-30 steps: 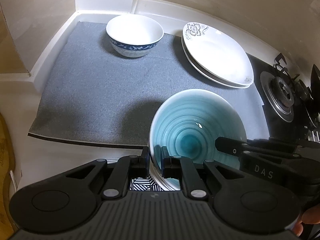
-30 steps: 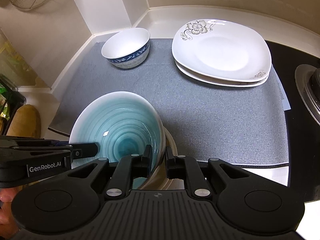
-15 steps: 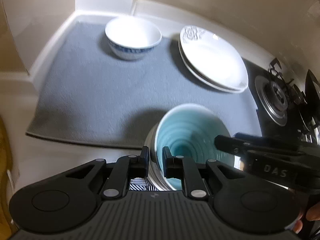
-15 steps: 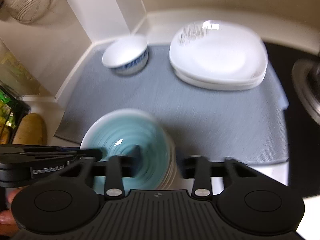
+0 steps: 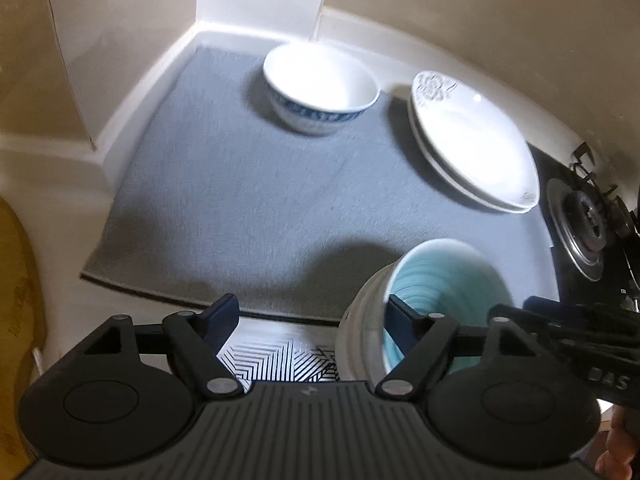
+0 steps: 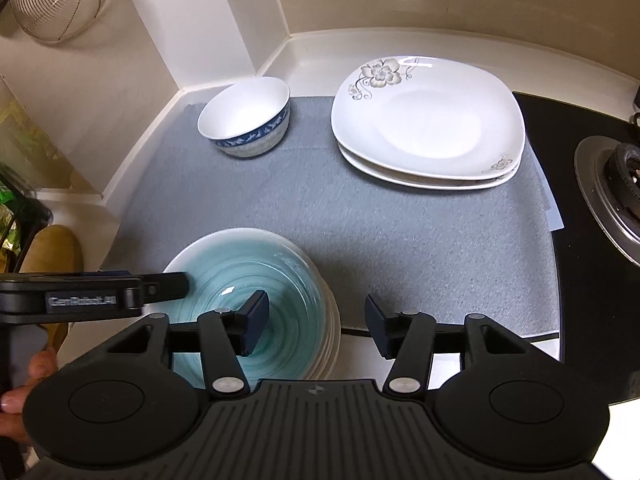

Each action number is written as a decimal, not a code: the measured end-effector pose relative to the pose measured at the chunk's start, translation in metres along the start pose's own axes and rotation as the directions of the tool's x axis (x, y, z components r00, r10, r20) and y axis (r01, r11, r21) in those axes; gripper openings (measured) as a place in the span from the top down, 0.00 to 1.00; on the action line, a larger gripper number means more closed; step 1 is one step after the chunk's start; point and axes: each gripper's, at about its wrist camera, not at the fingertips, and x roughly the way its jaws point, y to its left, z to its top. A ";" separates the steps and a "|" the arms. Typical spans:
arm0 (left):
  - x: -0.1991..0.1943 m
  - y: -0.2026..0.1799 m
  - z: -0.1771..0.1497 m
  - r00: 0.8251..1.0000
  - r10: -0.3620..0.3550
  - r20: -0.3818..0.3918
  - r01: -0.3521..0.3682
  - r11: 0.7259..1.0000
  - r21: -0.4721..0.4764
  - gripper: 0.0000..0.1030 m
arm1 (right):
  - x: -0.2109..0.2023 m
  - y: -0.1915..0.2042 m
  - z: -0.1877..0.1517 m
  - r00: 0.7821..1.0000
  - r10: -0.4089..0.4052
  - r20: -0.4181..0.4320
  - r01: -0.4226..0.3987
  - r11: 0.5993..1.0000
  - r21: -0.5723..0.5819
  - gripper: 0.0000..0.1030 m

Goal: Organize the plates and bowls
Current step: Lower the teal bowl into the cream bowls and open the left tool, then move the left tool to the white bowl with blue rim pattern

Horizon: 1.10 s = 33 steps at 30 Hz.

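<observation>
Right tool (image 6: 316, 326) and left tool (image 5: 312, 318) are both standing released, straddling opposite rims of the teal bowl (image 6: 256, 312) on the tabletop's near edge, white bowl (image 6: 246, 118) lying at 11 o'clock, stacked plates (image 6: 428, 120) at 1 o'clock.

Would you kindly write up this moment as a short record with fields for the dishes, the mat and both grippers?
teal bowl: at the mat's near edge, rim between the open fingers of both grippers
blue-trimmed bowl: upright, far left of the mat
white plates: two stacked, far right of the mat, flower print on top
grey mat: lies flat on the counter
left gripper: open, one finger inside the teal bowl
right gripper: open, one finger inside the teal bowl
stove burner: right of the mat
</observation>
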 end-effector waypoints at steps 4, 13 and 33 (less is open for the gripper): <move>0.008 0.005 -0.002 1.000 -0.008 -0.021 0.007 1.000 -0.017 0.19 | -0.001 0.000 -0.001 1.000 -0.007 -0.002 0.007 1.000 0.002 0.45; 0.023 0.014 -0.007 0.998 -0.055 -0.016 0.054 0.998 -0.038 0.12 | 0.001 0.002 0.000 1.000 -0.004 -0.007 0.004 1.000 -0.004 0.45; -0.006 0.035 0.059 0.992 -0.003 0.122 0.029 0.976 -0.214 0.01 | 0.005 0.013 0.066 0.994 0.063 0.086 -0.062 0.998 -0.017 0.37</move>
